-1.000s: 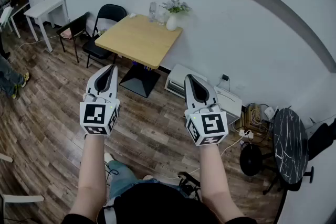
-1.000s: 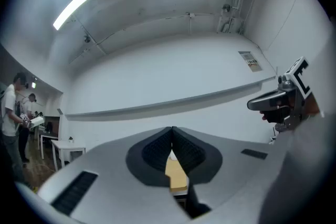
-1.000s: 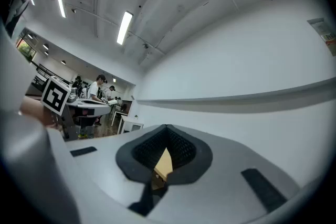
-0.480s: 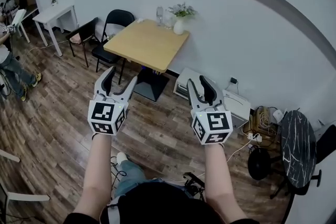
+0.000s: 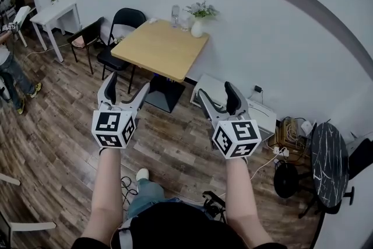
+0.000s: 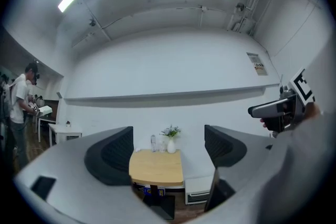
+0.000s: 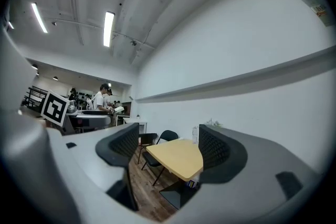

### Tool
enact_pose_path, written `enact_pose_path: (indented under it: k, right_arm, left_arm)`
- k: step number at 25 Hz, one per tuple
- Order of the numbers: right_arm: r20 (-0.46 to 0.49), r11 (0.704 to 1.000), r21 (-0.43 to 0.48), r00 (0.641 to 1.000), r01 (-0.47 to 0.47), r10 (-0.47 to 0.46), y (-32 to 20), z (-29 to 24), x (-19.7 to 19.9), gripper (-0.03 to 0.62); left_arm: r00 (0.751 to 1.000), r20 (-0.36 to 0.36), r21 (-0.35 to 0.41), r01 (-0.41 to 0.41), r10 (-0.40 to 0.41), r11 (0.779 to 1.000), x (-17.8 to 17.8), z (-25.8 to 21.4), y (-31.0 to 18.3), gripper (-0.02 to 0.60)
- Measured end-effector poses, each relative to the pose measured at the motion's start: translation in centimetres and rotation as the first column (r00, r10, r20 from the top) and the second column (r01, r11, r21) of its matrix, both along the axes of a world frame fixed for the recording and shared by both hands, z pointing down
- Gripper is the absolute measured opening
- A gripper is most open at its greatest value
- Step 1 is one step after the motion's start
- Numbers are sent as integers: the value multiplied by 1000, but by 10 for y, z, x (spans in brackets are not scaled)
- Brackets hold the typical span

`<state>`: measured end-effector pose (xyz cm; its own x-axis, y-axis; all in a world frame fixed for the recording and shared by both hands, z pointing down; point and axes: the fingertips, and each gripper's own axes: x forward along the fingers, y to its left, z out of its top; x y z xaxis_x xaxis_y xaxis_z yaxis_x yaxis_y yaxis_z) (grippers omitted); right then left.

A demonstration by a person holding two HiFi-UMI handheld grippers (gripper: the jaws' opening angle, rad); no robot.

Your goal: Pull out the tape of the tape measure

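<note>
I see no tape measure in any view. In the head view both grippers hang in the air above the wooden floor, pointing towards a light wooden table (image 5: 157, 46). My left gripper (image 5: 127, 83) stands open with nothing between its fingers. My right gripper (image 5: 217, 91) is open and empty too. Both pairs of jaws have just been opening. In the left gripper view the left gripper (image 6: 168, 149) frames the table (image 6: 156, 165) and its white vase (image 6: 171, 146) far off. In the right gripper view the table (image 7: 178, 157) shows between the right gripper's (image 7: 170, 147) spread jaws.
Black chairs (image 5: 119, 23) stand left of the table, with a white side table (image 5: 55, 9) beyond. A person (image 5: 9, 67) stands at the far left. A white appliance (image 5: 256, 111), cables (image 5: 280, 151) and a round black table (image 5: 326, 160) line the wall on the right.
Both grippers went from shut to open, the left one first. The hands stay side by side in front of me and have shifted only slightly.
</note>
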<state>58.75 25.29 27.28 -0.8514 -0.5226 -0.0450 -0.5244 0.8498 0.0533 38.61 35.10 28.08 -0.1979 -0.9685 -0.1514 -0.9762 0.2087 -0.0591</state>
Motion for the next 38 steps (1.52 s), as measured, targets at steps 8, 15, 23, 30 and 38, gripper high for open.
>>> enact_pose_path:
  k: [8,15,23,30,38]
  right_arm:
    - [-26,998,48,999,-40,42,-33,1,-73,347]
    - [-22,993,44,993,-111,112,-70,-7,-154,345]
    - [-18,997,4,997,-72,72,-82,1,-235,345]
    - [-33,997,-28,997,-74,73,-99,18,-269,345]
    - [-56,997,-26,995,-79,77,-136,28,-304,345]
  left_arm:
    - [999,48,27,13,-14,1000,-79,-5,-33,408]
    - [998,63,11,-2,2,1000,-163,-10,-68,408]
    - [999,38,20,-23,22,1000,-241,-16,-93,408]
    - [999,25,-2,-48,48,999,-266,4,-111,408]
    - [999,9,11,-37,37,999,-304,11,-145,408]
